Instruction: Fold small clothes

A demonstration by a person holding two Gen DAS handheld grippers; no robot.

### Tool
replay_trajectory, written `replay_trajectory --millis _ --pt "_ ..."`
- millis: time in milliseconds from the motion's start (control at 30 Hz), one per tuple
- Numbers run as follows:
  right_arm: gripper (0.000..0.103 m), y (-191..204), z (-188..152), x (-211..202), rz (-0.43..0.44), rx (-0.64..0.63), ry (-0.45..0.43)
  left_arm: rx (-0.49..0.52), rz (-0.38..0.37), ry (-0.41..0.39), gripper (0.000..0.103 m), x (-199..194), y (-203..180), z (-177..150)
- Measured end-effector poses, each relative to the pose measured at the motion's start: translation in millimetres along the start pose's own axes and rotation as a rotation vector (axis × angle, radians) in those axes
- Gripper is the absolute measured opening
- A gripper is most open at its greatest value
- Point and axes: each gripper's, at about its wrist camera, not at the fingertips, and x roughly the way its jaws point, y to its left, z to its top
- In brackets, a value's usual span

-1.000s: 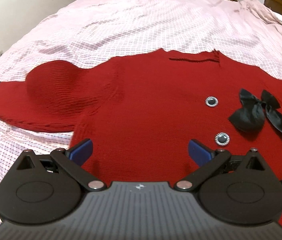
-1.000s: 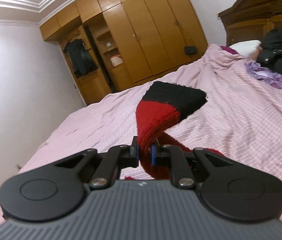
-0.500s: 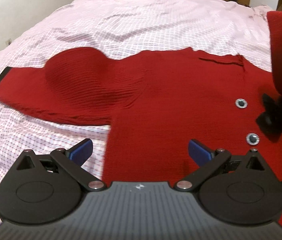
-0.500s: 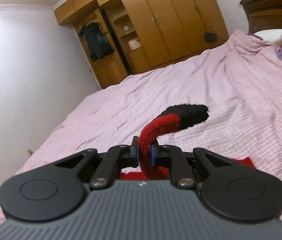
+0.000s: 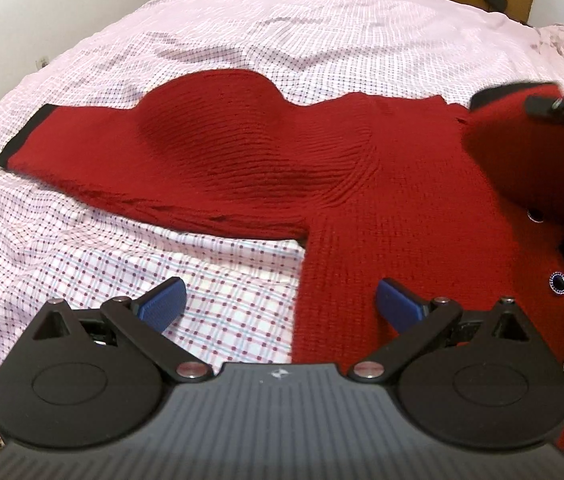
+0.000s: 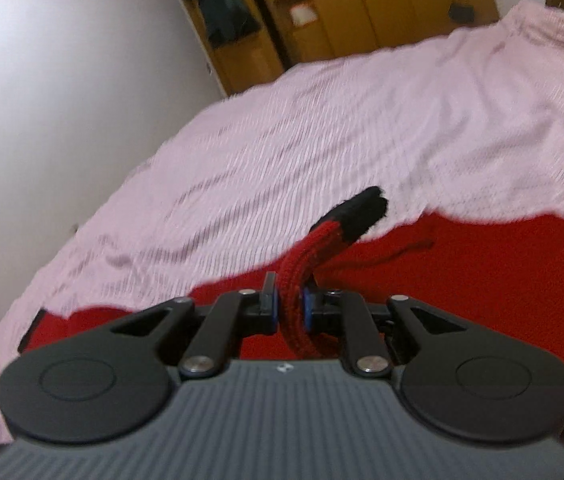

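Note:
A small red knit cardigan lies spread on the bed, with round buttons down its front. One sleeve with a black cuff stretches flat to the left. My left gripper hovers open over the cardigan's left side edge, nothing between its blue pads. My right gripper is shut on the other sleeve near its black cuff, held above the cardigan body. That lifted sleeve and the right gripper show at the left wrist view's right edge.
The bed is covered by a pink checked sheet with wrinkles. A white wall stands on the left. Wooden wardrobes with dark clothes hanging stand beyond the bed's far end.
My right gripper has carried the sleeve down and across over the cardigan body. My left gripper has shifted left, so the flat sleeve and bare sheet now fill more of its view.

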Motion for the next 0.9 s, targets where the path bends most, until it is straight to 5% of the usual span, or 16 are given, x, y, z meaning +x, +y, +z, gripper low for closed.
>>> replay_trajectory --millis 133,267,600,900 --pt "0.025 3 -16 11 0.018 0.022 0.080 0.001 -0.006 -0.003 0.103 1 0 0" --pt "0.062 4 -23 15 0.080 0.034 0.137 -0.006 -0.007 -0.003 0.103 0 -1 0" --pt "0.065 5 -34 -27 0.132 -0.004 0.144 -0.008 -0.021 -0.023 0.103 -13 -6 -1" --pt "0.066 -46 -27 -71 0.006 -0.046 0.082 0.020 -0.057 -0.046 0.103 -18 -26 14"
